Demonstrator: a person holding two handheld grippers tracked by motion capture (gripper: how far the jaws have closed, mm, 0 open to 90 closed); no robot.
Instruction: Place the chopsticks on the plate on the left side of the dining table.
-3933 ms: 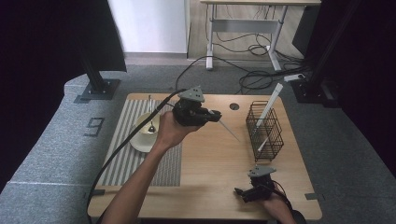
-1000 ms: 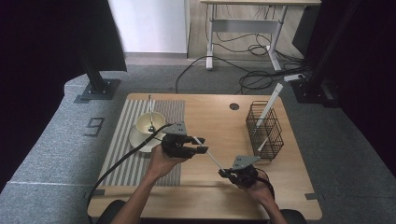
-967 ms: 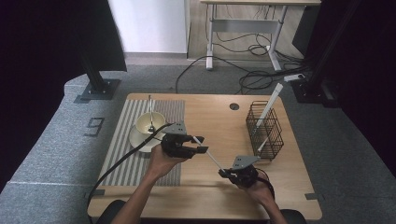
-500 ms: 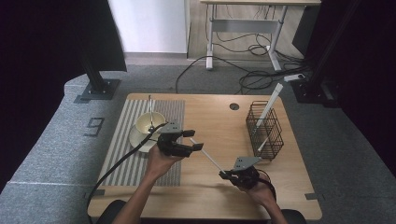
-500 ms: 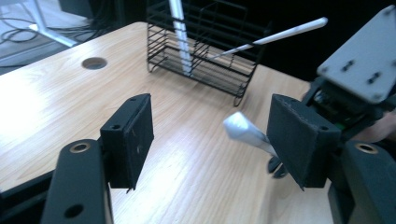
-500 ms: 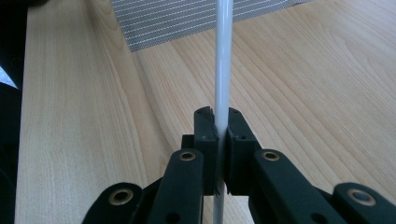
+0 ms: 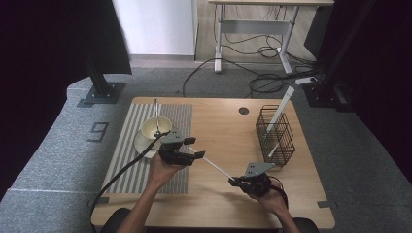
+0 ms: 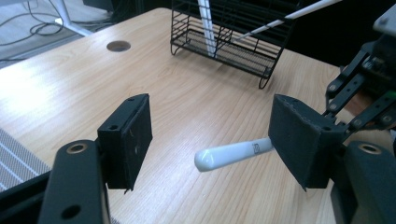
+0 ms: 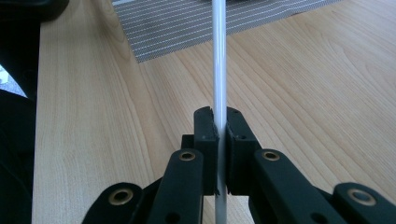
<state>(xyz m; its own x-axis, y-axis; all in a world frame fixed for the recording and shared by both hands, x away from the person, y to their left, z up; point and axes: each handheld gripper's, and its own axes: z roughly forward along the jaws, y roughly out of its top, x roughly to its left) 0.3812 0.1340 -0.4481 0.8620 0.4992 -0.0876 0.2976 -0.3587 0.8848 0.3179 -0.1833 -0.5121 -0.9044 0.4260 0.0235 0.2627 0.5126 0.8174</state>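
Stick (image 7: 216, 166), white: pinched in right claw (image 7: 234, 182), rounded end between wide-open left claw (image 7: 193, 151). Wire basket (image 7: 275, 136) beyond; cup (image 7: 155, 127) on striped mat (image 7: 127, 145), tabletop (image 7: 223, 121) left.

White rod (image 7: 214, 165): long, thin, smooth plastic, w/ a thicker rounded end bearing a small printed mark. Pose: held off the worktop (image 7: 228, 126), slanting across its front-centre, approx. level. Rounded end (image 8: 231, 155) sits in the gap btwn the spread jaws of the left claw (image 7: 191, 151), not touching either pad. Other end clamped in the right claw (image 9: 218, 126), jaws closed tight on the shaft; a short stub passes through behind the jaws. Shaft straight, no visible damage. Wood surface beneath.
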